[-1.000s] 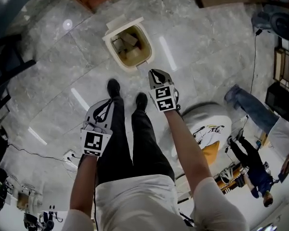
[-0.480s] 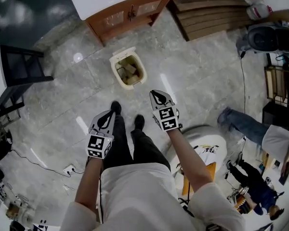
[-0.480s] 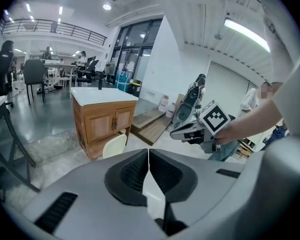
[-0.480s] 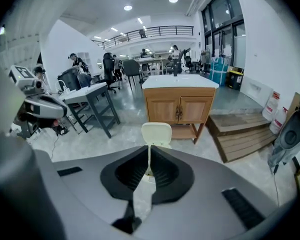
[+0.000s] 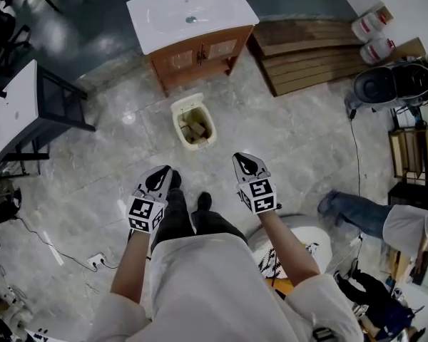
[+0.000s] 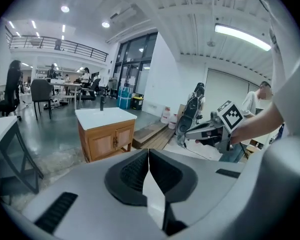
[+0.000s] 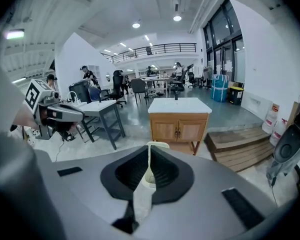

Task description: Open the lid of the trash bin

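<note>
The cream trash bin [image 5: 194, 123] stands on the grey stone floor, its lid raised at the back and rubbish showing inside. Both grippers hang at waist height, well short of it. My left gripper [image 5: 160, 177] is shut and holds nothing, and my right gripper [image 5: 245, 162] is likewise shut and empty. In the right gripper view the bin [image 7: 151, 160] peeks through the slit of the closed jaws of the right gripper [image 7: 149, 151]. The left gripper [image 6: 148, 154] points at the cabinet, with the bin hidden behind its body.
A wooden cabinet with a white sink top [image 5: 192, 16] stands just behind the bin. Wooden pallets [image 5: 314, 48] lie to the right, a dark table [image 5: 25, 112] to the left. A person's legs [image 5: 353, 209] and a white round object [image 5: 299, 244] are at right.
The view has pulled back and up, so the bin looks smaller and farther. Both grippers have drawn away from the bin. The lid stays raised.
</note>
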`<state>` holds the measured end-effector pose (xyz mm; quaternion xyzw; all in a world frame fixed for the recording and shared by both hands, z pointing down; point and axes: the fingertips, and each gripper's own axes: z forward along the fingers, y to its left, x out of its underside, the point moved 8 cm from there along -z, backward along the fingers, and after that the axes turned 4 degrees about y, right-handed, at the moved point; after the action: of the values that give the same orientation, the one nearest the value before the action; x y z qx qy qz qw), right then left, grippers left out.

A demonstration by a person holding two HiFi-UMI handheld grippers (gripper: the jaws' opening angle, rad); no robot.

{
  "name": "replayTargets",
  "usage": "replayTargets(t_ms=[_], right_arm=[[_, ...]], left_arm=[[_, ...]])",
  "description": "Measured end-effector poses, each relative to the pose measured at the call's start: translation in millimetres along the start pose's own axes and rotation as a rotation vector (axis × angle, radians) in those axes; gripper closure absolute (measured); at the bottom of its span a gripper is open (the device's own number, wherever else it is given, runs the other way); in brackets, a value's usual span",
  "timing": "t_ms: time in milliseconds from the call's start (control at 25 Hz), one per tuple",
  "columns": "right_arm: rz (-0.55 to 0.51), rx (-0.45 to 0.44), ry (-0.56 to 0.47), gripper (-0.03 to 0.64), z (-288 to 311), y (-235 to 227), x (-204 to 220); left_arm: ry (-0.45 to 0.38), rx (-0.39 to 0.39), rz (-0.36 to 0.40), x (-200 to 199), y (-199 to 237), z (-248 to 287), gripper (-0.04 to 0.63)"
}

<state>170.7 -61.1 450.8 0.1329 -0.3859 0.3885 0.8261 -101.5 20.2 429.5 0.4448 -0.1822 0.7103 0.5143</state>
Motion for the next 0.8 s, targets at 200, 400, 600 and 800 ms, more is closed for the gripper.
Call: replayTargets(t_ms=[200,400,600,800], right_arm=[[-0.037,-0.002,-0.071,0.581,-42.8,-3.4,-16.8],[-0.082,0.015,-0.150,0.581,-76.5,2.8,-36.2],[-0.094,0.041,-0.201,0.581,-99.8,14.1,-47.8],[-0.070,0.075,-0.251,0.584,-116.5,24.8,-53.2]], left_arm=[[-0.046,-0.043,0.019,-26.4,-13.1,-30.0,0.574],[-0.086,-0.068,0.034,-41.9,-17.0,-59.4,0.574],[-0.108,-0.078,0.043,-42.6,-13.4,-81.9,0.574],[-0.135,-0.073,0.069,-52.2,-11.8,-101.5,0.575]])
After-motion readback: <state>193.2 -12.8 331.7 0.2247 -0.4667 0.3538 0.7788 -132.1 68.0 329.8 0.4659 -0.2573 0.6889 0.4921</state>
